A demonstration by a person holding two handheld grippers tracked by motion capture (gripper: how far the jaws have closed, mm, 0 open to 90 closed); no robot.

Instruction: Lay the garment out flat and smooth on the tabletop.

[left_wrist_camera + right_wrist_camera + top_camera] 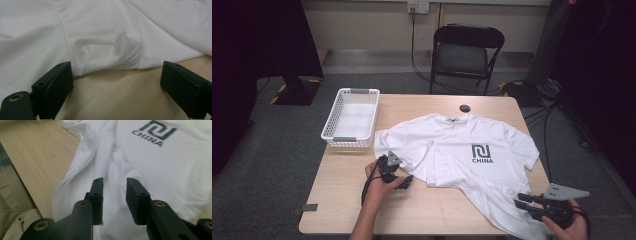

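Observation:
A white T-shirt with a dark "CHINA" logo lies face up across the wooden table. Its left side is creased and partly folded inward, and its hem trails over the front right edge. My left gripper rests on the table by the shirt's left edge, jaws wide open. In the left gripper view, a rumpled fold of cloth lies just beyond that gripper. My right gripper hovers over the hem at the front right. In the right gripper view, its jaws stand apart above the fabric, gripping nothing.
A white slatted basket sits at the table's back left corner. A small black round object lies near the far edge behind the collar. A black folding chair stands beyond the table. Bare wood lies in front of the left gripper.

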